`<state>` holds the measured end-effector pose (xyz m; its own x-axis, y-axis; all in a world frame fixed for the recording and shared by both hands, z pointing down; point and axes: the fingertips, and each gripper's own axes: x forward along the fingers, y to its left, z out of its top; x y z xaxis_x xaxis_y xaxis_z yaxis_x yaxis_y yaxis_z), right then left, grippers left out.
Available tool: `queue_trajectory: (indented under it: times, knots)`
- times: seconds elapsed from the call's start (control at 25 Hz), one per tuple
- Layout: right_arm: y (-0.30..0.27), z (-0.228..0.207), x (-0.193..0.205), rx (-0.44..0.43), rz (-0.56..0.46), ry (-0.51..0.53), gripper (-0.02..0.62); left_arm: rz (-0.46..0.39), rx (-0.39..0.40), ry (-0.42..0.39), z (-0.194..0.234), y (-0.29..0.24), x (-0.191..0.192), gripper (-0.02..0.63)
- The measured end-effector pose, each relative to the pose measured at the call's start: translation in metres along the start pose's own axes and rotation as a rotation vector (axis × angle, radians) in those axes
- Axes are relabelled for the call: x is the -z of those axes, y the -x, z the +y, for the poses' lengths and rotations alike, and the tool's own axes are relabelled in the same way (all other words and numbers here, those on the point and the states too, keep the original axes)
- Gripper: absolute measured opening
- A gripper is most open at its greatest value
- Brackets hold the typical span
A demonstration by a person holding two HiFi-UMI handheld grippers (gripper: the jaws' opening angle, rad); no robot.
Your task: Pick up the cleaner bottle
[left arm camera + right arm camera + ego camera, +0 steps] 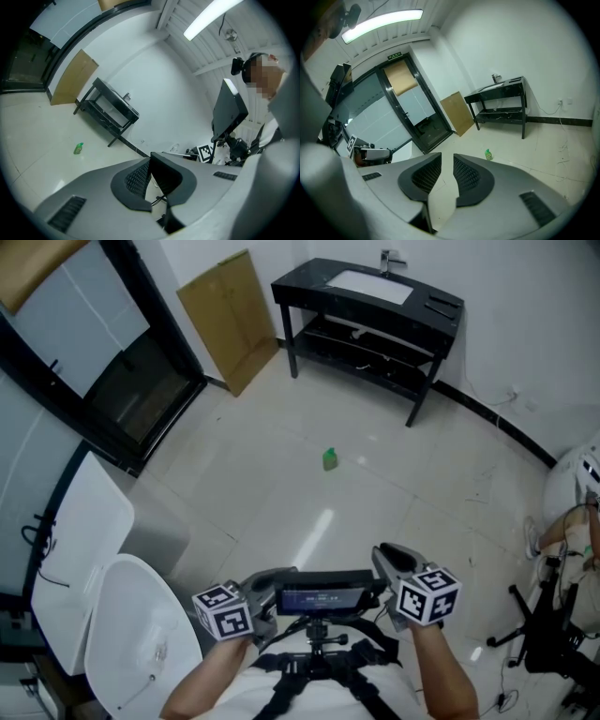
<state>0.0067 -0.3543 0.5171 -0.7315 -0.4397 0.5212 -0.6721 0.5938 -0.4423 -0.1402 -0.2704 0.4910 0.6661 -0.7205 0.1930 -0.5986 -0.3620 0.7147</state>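
Note:
The cleaner bottle is small and green and stands upright on the pale tiled floor, far ahead of both grippers. In the left gripper view the bottle is small at the left; in the right gripper view the bottle shows just above the right jaw. My left gripper is held near my waist, its jaw tips meeting with nothing between them. My right gripper is level with it, its jaws a narrow gap apart and empty. A dark screen device sits between the two grippers.
A black table with a sink stands against the far wall beyond the bottle. A cardboard sheet leans at the back left by dark glass doors. White fixtures lie at the near left. A person and stand legs occupy the right edge.

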Motion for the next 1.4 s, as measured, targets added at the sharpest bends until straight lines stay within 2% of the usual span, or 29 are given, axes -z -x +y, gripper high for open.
queue_trajectory:
  times: [0.28,0.48,0.68,0.96,1.4]
  knots:
    - [0.000,-0.039,-0.012,-0.008,0.018,-0.015,0.084,0.019,0.003,0.015,-0.005,-0.042,-0.007,-0.009]
    - [0.006,-0.064,-0.015,-0.004,0.024,-0.024,0.084,0.035,-0.026,-0.023,-0.004,-0.068,-0.015,-0.009]
    - [0.013,-0.081,-0.024,-0.010,-0.010,-0.049,0.084,0.020,-0.036,-0.014,0.001,-0.088,-0.022,-0.009]
    - [0.014,-0.104,-0.015,0.009,0.012,-0.084,0.084,0.039,-0.013,-0.008,0.002,-0.116,-0.027,-0.009]
    - [-0.051,-0.097,-0.040,0.022,0.045,-0.095,0.084,0.038,0.002,0.051,0.061,-0.120,-0.063,-0.009]
